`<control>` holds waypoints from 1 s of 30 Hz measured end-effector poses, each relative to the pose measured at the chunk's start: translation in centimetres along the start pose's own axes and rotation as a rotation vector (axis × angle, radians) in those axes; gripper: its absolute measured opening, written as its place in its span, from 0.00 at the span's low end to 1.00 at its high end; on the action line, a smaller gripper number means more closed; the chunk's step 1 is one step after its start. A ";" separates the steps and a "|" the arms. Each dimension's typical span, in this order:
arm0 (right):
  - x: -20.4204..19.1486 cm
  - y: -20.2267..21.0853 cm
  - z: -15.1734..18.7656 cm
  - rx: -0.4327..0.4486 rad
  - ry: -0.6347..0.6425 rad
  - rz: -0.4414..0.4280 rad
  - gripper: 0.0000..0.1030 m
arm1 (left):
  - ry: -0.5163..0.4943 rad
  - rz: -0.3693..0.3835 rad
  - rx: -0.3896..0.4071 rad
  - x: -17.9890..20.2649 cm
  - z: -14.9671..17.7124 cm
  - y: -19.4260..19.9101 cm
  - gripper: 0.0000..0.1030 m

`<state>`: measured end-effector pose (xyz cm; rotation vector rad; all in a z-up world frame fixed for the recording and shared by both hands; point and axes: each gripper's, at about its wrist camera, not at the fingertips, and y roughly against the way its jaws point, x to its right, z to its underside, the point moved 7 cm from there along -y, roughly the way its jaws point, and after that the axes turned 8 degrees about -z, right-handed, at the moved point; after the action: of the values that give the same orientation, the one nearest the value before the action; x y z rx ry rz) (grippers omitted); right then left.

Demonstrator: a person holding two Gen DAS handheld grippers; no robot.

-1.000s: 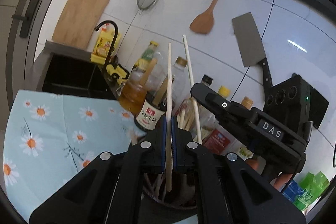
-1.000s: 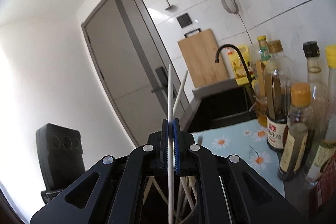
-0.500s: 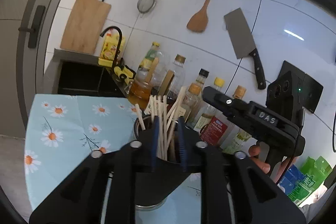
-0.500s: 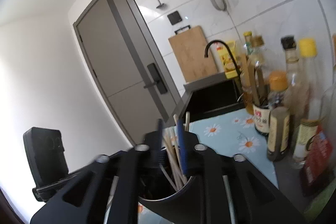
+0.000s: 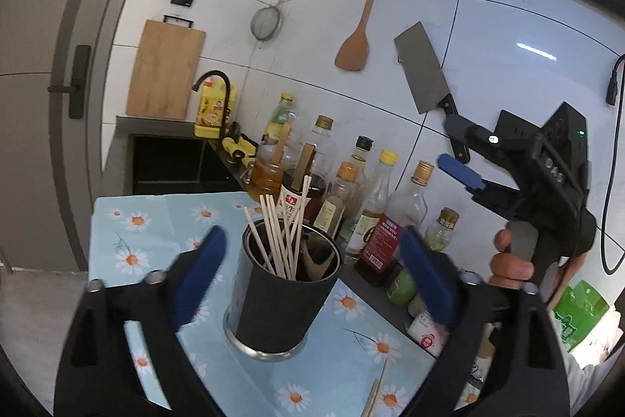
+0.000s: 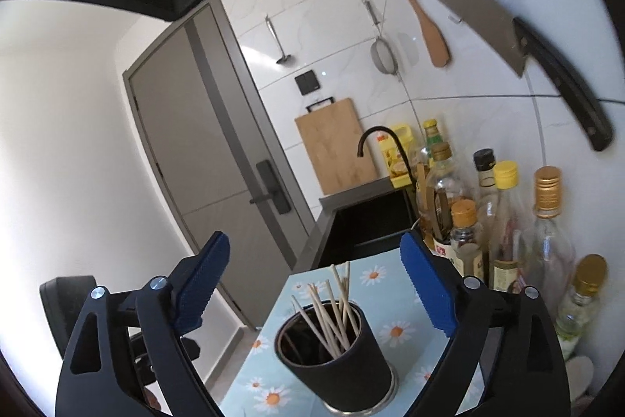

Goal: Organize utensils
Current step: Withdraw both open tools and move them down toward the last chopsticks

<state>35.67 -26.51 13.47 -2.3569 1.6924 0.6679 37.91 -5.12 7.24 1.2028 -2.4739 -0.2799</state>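
A black utensil cup [image 5: 279, 294] stands on the daisy-print cloth [image 5: 156, 233] and holds several pale chopsticks [image 5: 279, 229]. It also shows in the right wrist view [image 6: 336, 358] with the chopsticks [image 6: 332, 311] leaning inside. My left gripper [image 5: 312, 272] is open and empty, its blue pads [image 5: 203, 268] spread to either side of the cup, above it. My right gripper [image 6: 312, 284] is open and empty, above and behind the cup; it shows at the right of the left wrist view [image 5: 461, 174]. One loose chopstick [image 5: 377, 391] lies on the cloth.
Several sauce and oil bottles [image 5: 375, 206] crowd the counter behind the cup, against the tiled wall. A cleaver [image 5: 424, 73], wooden spatula [image 5: 353, 45] and strainer [image 5: 265, 22] hang above. A black sink [image 5: 168, 163] with a tap and a cutting board [image 5: 164, 69] are at the left.
Both grippers were shut on a chopstick each over the cup a second ago. Both have opened, the chopsticks now stand in the cup, and both grippers have pulled back and up.
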 end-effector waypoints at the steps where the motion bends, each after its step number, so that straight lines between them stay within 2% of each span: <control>1: -0.3 0.3 -0.2 -0.001 -0.002 -0.003 0.83 | 0.002 -0.001 -0.003 0.1 -0.1 0.4 0.92; 7: -2.2 3.3 -0.4 -0.012 0.015 0.016 0.85 | 0.052 -0.006 -0.032 0.0 0.2 2.5 0.94; 19: -4.3 8.3 0.7 -0.016 0.007 0.084 0.87 | 0.024 -0.019 -0.116 0.2 2.6 4.4 0.94; 24: -4.9 10.2 1.7 -0.026 0.021 0.140 0.87 | -0.002 -0.008 -0.150 0.3 3.5 4.4 0.94; 30: -4.9 11.6 3.4 -0.050 0.030 0.234 0.87 | -0.006 0.042 -0.209 0.5 5.0 3.4 0.94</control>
<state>22.71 -25.01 14.06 -2.2315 2.0085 0.7222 33.11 -3.29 3.94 1.0638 -2.4014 -0.5167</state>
